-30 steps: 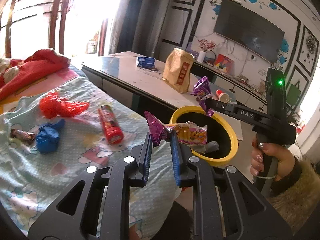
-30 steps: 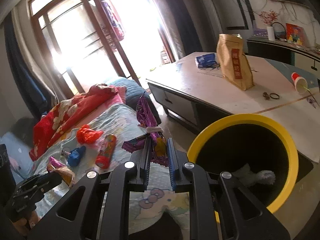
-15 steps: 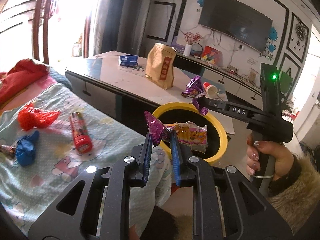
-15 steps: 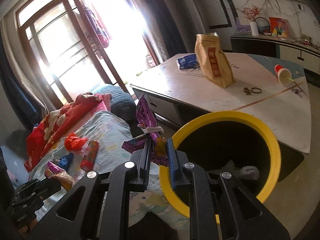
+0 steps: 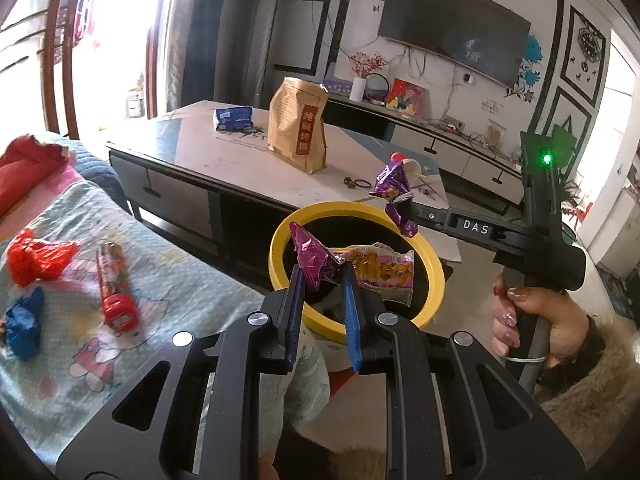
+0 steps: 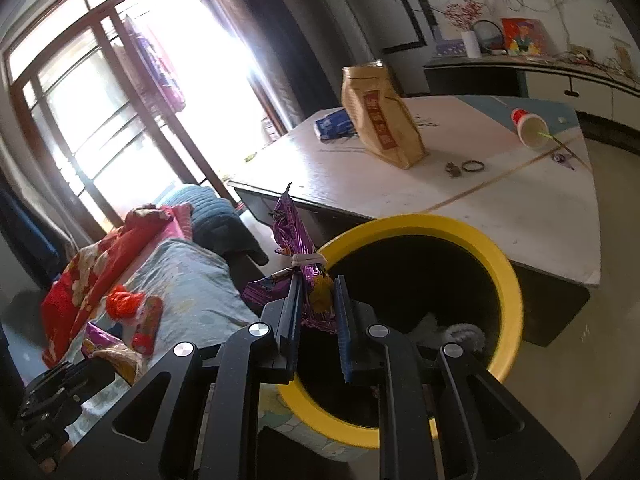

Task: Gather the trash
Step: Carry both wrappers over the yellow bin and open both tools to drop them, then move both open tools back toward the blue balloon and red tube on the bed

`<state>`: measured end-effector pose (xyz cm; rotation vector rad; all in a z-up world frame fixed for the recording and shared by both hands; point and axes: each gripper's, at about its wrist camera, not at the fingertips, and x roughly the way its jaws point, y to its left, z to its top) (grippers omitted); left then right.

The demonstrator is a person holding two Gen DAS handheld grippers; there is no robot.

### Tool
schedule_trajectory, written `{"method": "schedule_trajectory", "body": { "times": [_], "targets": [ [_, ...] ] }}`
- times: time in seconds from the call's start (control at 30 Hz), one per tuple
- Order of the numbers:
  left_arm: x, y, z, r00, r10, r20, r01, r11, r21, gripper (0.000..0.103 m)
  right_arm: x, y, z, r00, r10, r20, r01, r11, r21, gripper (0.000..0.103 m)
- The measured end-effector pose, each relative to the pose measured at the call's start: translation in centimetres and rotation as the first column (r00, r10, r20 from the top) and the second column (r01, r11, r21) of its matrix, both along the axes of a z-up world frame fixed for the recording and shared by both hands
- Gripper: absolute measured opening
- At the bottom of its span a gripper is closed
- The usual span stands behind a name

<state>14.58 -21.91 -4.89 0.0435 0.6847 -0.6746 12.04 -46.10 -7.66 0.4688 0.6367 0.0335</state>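
My left gripper (image 5: 323,276) is shut on a pink and orange snack wrapper (image 5: 376,266), held over the near rim of the yellow-rimmed black trash bin (image 5: 434,264). My right gripper (image 6: 317,286) is shut on a purple wrapper (image 6: 294,236) tied with a rubber band, above the left rim of the bin (image 6: 508,280). In the left wrist view the right gripper (image 5: 404,210) reaches in from the right over the bin's far rim with the purple wrapper (image 5: 394,184). White crumpled trash (image 6: 444,330) lies inside the bin.
On the bed (image 5: 168,280) lie a red plastic bag (image 5: 36,258), a red tube wrapper (image 5: 116,280) and a blue wrapper (image 5: 22,326). The low table (image 6: 460,200) behind the bin bears a brown paper bag (image 6: 380,114), a blue packet (image 6: 334,124) and a paper cup (image 6: 528,126).
Both grippers have carried their wrappers to the right, off the bed and over the bin. The bin now lies under both grippers; the bed's litter has slid left.
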Motion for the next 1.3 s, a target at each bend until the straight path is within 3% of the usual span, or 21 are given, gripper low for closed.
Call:
{"method": "schedule_trajectory", "body": {
  "times": [0.87, 0.97, 1.03, 1.07, 1.1, 1.17, 1.2, 1.3],
  "targets": [
    [3.9, -7.1, -5.6, 0.996, -0.041, -0.077, 0.049, 0.993, 0.106, 0.013, 0.4, -5.7, -6.7, 0.980, -0.112, -0.163, 0.125, 0.989, 0.075, 0.018],
    [4.5, -8.2, -6.4, 0.993, -0.059, -0.099, 0.070, 0.992, 0.106, 0.014, 0.3, -6.2, -7.0, 0.976, -0.133, -0.173, 0.148, 0.986, 0.082, 0.038],
    [4.7, -8.5, -6.7, 0.993, -0.065, -0.097, 0.075, 0.992, 0.104, 0.024, 0.2, -6.4, -7.0, 0.975, -0.146, -0.168, 0.160, 0.984, 0.075, 0.041],
    [4.8, -8.6, -6.8, 0.992, -0.068, -0.103, 0.078, 0.992, 0.097, 0.038, 0.2, -6.5, -6.9, 0.975, -0.150, -0.165, 0.164, 0.983, 0.076, 0.042],
    [4.9, -8.5, -6.8, 0.991, -0.073, -0.115, 0.083, 0.993, 0.081, 0.046, 0.1, -6.6, -6.8, 0.975, -0.153, -0.163, 0.167, 0.983, 0.077, 0.043],
    [4.7, -8.5, -6.7, 0.991, -0.076, -0.110, 0.084, 0.994, 0.065, 0.052, 0.1, -6.6, -6.6, 0.974, -0.161, -0.159, 0.173, 0.983, 0.067, 0.045],
    [4.6, -8.4, -6.6, 0.992, -0.074, -0.102, 0.080, 0.995, 0.061, 0.065, 0.0, -6.6, -6.4, 0.974, -0.164, -0.155, 0.175, 0.983, 0.057, 0.045],
    [4.4, -7.7, -5.9, 0.993, -0.064, -0.097, 0.068, 0.997, 0.036, 0.073, -0.1, -6.1, -5.9, 0.974, -0.175, -0.144, 0.179, 0.984, 0.018, 0.055]
  ]
}}
